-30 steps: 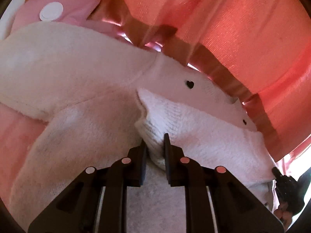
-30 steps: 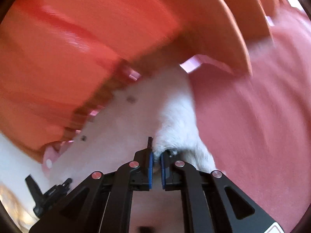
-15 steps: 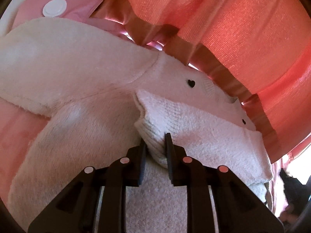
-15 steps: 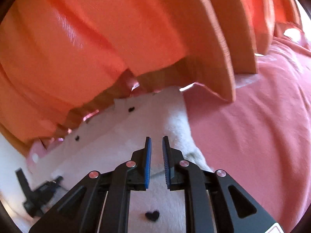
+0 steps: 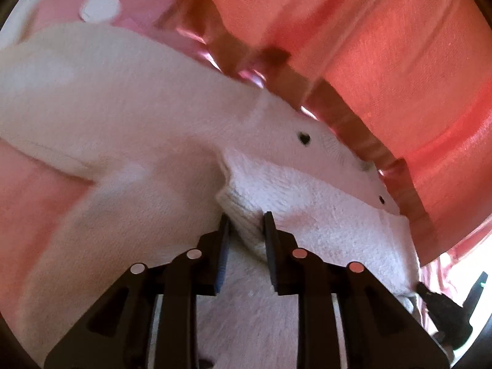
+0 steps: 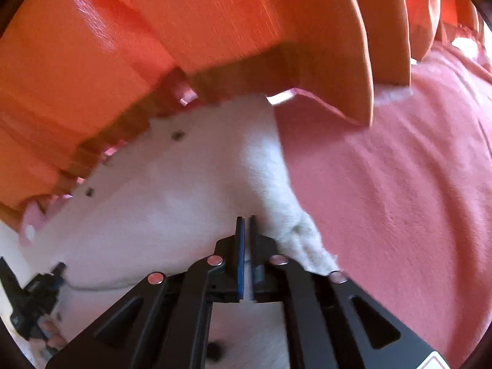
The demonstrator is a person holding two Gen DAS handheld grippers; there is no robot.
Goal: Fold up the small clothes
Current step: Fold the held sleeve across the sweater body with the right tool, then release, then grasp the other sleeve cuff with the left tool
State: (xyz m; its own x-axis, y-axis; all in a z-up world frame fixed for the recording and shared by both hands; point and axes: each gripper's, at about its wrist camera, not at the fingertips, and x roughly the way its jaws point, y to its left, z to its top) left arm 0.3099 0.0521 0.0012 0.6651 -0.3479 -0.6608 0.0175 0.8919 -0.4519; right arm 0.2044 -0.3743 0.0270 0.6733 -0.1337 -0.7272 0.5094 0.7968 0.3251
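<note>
Left tool (image 5: 246,230): pinches the ribbed cuff (image 5: 243,212) of the white fleece garment (image 5: 138,123), as half a second ago.
Right tool (image 6: 246,224): was spread over the cloth; now its fingers are nearly pressed together at the garment's right edge; whether cloth sits between them, I cannot tell.
Garment: lies on the pink bed cover (image 6: 399,184), below the orange curtain (image 6: 153,46).
Meaning: probably both ends are now taken for the next fold.

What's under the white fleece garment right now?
The white fleece garment lies on a pink-red cover, which shows beside its edge. Orange curtain folds hang behind it. Whatever sits directly beneath the fleece is covered and cannot be seen.
</note>
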